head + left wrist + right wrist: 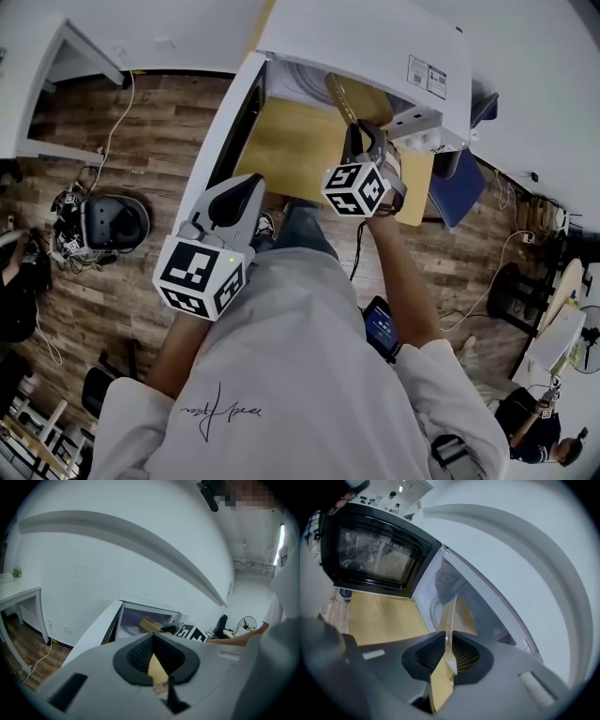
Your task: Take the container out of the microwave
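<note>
A white microwave (pixel 375 42) stands on a wooden table (pixel 291 155), its door (pixel 223 131) swung open to the left. A flat brown paper container (pixel 341 97) is tilted on edge in the oven's mouth. My right gripper (pixel 362 133) is shut on its rim. In the right gripper view the container (pixel 460 615) runs from the pads (pixel 465 654) toward the white cavity (pixel 440 588). My left gripper (pixel 246 187) hangs by the door's edge, shut and holding nothing. From the left gripper (pixel 152 651) I see the container (pixel 150 624) inside the microwave (pixel 133 616).
A blue chair (pixel 459 187) stands right of the table. Cables and a round grey device (pixel 112 220) lie on the wood floor at the left. The dark-windowed door (pixel 375 557) fills the left of the right gripper view. A person (pixel 534 436) sits at the lower right.
</note>
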Motion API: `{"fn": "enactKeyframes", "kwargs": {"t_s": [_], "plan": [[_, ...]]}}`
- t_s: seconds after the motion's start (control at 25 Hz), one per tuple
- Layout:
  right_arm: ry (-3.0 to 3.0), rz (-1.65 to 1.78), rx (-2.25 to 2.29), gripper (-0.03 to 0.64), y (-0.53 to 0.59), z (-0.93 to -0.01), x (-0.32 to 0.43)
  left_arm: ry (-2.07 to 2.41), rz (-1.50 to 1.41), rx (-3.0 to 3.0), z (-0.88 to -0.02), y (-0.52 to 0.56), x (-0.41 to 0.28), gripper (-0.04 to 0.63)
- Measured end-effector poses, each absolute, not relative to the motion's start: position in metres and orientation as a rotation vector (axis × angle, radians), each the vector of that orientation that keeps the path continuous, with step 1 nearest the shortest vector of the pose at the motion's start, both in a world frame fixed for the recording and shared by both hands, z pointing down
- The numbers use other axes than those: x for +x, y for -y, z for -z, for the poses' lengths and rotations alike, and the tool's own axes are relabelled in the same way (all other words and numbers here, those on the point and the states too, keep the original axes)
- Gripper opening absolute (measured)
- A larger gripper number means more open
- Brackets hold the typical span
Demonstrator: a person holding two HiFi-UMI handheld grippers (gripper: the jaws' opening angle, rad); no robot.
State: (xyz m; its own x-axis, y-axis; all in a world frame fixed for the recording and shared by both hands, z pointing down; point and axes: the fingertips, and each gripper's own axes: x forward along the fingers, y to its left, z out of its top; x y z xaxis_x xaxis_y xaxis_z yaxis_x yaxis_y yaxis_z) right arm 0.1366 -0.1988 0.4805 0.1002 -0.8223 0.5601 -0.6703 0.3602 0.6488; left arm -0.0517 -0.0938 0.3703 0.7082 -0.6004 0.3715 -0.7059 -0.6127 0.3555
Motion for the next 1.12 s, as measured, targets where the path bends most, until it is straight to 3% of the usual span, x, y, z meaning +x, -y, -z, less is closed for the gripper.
{"fn": "enactKeyframes", "kwargs": {"t_s": [1.12], "plan": [[1.71,-0.015,1.43,0.058,0.133,-0.467,0.153,0.954,-0.363,2.484,-0.38,0.091,-0.028,-0.009]]}}
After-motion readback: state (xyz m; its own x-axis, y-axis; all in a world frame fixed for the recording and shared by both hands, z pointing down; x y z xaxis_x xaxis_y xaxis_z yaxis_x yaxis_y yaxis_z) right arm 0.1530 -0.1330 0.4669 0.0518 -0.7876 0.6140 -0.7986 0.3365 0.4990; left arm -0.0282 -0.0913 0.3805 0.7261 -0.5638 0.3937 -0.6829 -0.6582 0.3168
